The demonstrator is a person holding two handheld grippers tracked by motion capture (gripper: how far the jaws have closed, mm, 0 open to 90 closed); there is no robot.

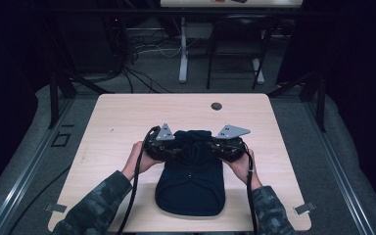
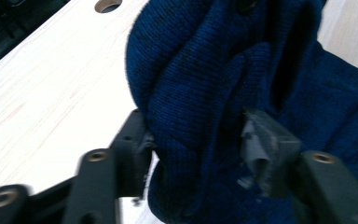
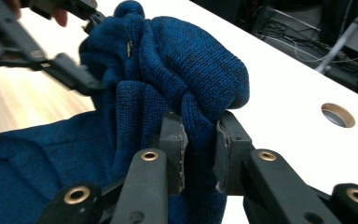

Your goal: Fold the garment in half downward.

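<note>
- A dark blue knitted sweater (image 1: 191,183) is laid on the light wooden desk (image 1: 117,122), near its front edge, roughly centred.
- The far end of the sweater is bunched up into a raised lump between the two tools; the near part is spread flat on the desk.
- The left hand-held gripper (image 1: 169,147) is held at the left side of the lump; in the left gripper view a thick fold of knit (image 2: 200,116) is seen between its jaws, which are set fairly wide; the left pad is touched by the cloth, but a firm pinch cannot be told.
- The right hand-held gripper (image 1: 215,147) is held at the right side of the lump; in the right gripper view (image 3: 199,144) its jaws are seen narrowly closed on a fold of the sweater, pads pressed on both sides.
- A round hole (image 1: 216,106) is seen in the desk beyond the sweater, well apart from it.
- Both forearms in camouflage sleeves (image 1: 98,205) are brought in from the front edge.
</note>
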